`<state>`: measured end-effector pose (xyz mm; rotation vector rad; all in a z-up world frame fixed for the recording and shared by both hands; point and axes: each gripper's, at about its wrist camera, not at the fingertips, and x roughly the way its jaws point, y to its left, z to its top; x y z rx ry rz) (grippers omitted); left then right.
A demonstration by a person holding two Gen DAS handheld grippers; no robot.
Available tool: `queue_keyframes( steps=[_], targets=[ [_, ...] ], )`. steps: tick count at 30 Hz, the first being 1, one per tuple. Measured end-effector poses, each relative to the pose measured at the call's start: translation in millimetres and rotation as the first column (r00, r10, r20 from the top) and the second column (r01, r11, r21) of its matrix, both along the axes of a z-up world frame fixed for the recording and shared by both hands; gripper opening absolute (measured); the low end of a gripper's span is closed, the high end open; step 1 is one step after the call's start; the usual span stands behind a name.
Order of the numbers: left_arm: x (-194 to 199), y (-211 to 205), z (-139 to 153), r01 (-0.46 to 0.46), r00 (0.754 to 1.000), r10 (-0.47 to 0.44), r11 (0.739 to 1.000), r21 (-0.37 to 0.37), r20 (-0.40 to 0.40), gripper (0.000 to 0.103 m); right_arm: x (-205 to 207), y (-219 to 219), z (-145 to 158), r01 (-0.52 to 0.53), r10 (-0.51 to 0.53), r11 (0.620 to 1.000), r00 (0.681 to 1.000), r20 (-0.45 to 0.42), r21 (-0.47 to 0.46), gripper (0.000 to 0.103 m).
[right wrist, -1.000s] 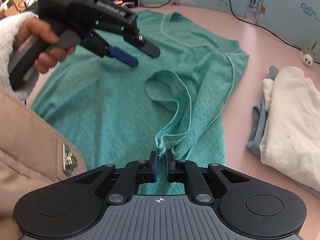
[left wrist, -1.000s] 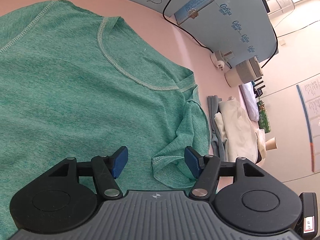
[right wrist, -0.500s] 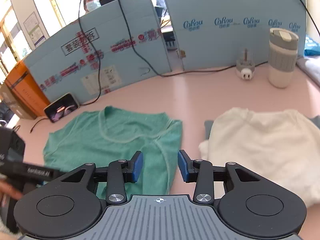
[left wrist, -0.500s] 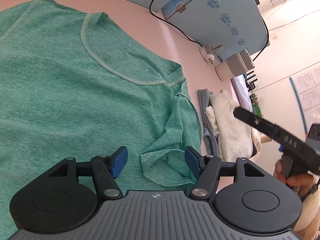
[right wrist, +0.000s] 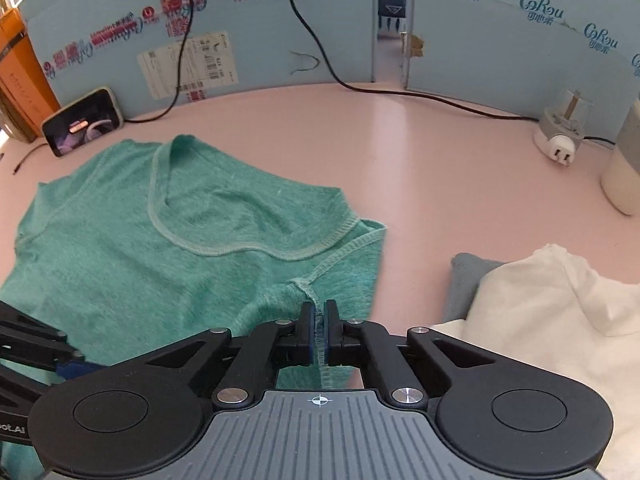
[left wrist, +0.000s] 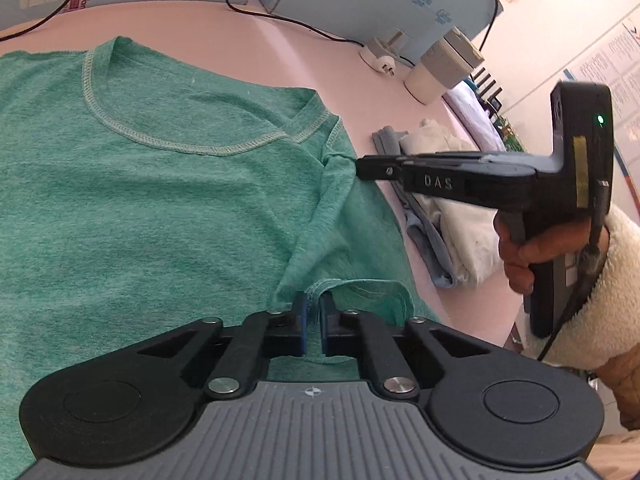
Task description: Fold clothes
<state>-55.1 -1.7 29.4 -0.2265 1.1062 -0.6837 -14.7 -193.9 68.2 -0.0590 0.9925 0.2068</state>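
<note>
A green T-shirt lies spread on the pink table, neckline toward the far wall, its right sleeve folded inward. My left gripper is shut on the hem of that sleeve near the camera. My right gripper is shut on the sleeve seam at the shoulder. In the left wrist view the right gripper reaches in from the right, held by a hand in a fleecy cuff, its tip at the shirt's shoulder. The left gripper's fingers show at the lower left of the right wrist view.
A stack of folded clothes, cream over grey-blue, lies right of the shirt. A plug adapter, a tumbler, cables and a phone sit along the blue cardboard wall. Bare pink table lies behind the shirt.
Both grippers were open half a second ago and have shut on the sleeve. The right gripper swung back over the shirt's shoulder. The left gripper shifted toward the sleeve hem.
</note>
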Motion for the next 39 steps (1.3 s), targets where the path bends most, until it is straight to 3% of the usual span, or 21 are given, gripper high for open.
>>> queue_keyframes(
  steps=[6, 12, 16, 18, 21, 26, 30, 33, 35, 39],
  targets=[
    [6, 21, 5, -0.110, 0.992, 0.102, 0.988, 0.109, 0.081, 0.003, 7, -27, 9, 0.151, -0.143, 0.981, 0.987, 0.079, -0.119, 0.000],
    [10, 47, 10, -0.179, 0.981, 0.169, 0.978, 0.110, 0.091, 0.004, -7, -48, 21, 0.200, -0.200, 0.980, 0.977, 0.074, 0.013, 0.010],
    [14, 49, 9, -0.188, 0.980, 0.180, 0.977, 0.099, 0.081, 0.007, -42, -40, 40, 0.068, -0.073, 0.994, 0.996, 0.058, 0.091, 0.011],
    [18, 43, 8, -0.178, 0.982, 0.171, 0.980, 0.089, 0.075, 0.007, -59, -27, 41, -0.063, 0.062, 0.986, 0.998, 0.010, 0.153, 0.011],
    [21, 31, 9, -0.145, 0.987, 0.139, 0.987, 0.075, 0.080, 0.007, -76, -4, 24, -0.169, 0.176, 0.980, 0.982, -0.063, 0.109, 0.011],
    [23, 17, 17, -0.105, 0.989, 0.096, 0.991, 0.080, 0.109, 0.007, -105, 13, -4, -0.178, 0.199, 0.975, 0.966, -0.163, 0.134, 0.011],
    [30, 14, 20, -0.098, 0.989, 0.087, 0.992, 0.085, 0.116, 0.007, -133, 17, 7, -0.284, 0.315, 0.947, 0.913, -0.260, 0.149, 0.013],
    [38, 6, 26, -0.073, 0.990, 0.064, 0.995, 0.066, 0.128, 0.007, -139, 2, 19, -0.209, 0.244, 0.965, 0.938, -0.247, 0.157, 0.013],
    [47, -4, 33, -0.056, 0.989, 0.051, 0.998, 0.036, 0.138, 0.009, -139, -14, 26, -0.105, 0.148, 0.976, 0.962, -0.228, 0.192, 0.013],
    [68, -34, 44, 0.001, 0.991, 0.007, 0.998, -0.055, 0.134, 0.021, -140, -38, 27, 0.064, -0.001, 0.959, 0.975, -0.224, 0.276, 0.013]
  ],
)
